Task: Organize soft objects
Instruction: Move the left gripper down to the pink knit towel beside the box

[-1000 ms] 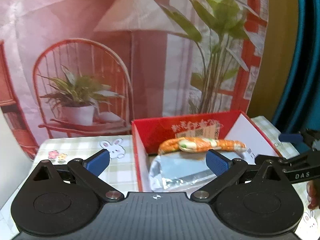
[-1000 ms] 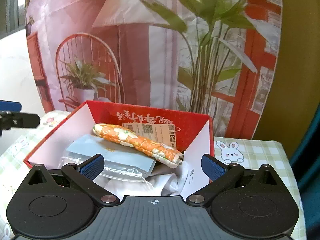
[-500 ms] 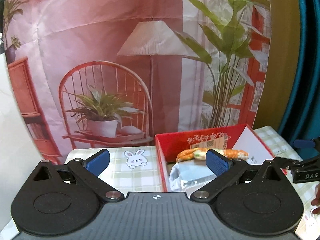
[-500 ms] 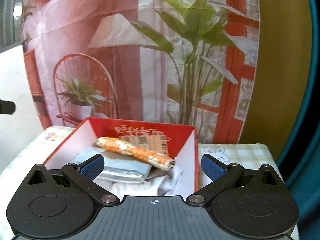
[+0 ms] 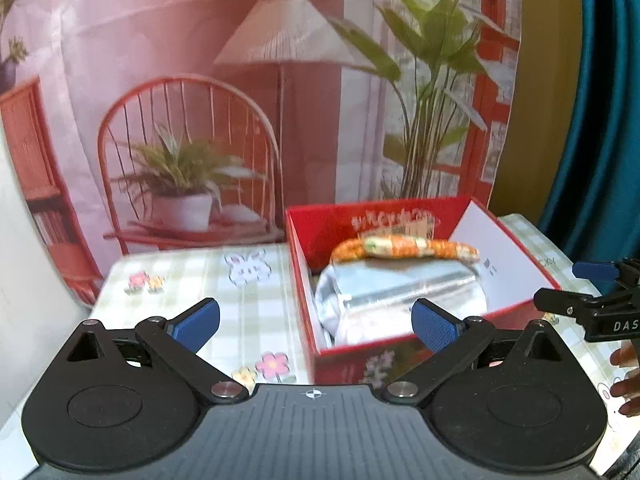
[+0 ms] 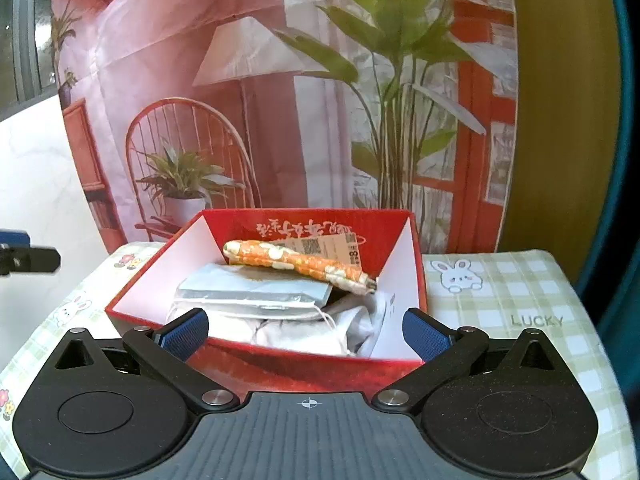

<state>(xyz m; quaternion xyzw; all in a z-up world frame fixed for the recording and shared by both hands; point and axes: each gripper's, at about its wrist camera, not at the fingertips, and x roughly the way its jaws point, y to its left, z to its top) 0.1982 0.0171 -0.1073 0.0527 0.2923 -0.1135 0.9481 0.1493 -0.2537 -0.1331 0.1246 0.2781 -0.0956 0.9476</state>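
A red cardboard box stands on the checked tablecloth. Inside lie an orange flowered roll, a clear packet with pale blue contents and a white cloth pouch. My left gripper is open and empty, held back from the box's front left corner. My right gripper is open and empty, just in front of the box's near wall. The right gripper also shows at the right edge of the left wrist view.
The tablecloth has rabbit and flower prints and the word LUCKY. A printed backdrop of a chair, lamp and plants hangs behind the table. A teal curtain hangs at the right. A white wall is at the left.
Both grippers have drawn back and up from the box, which now looks smaller and farther. Both have stayed open and empty. The box's contents have not moved.
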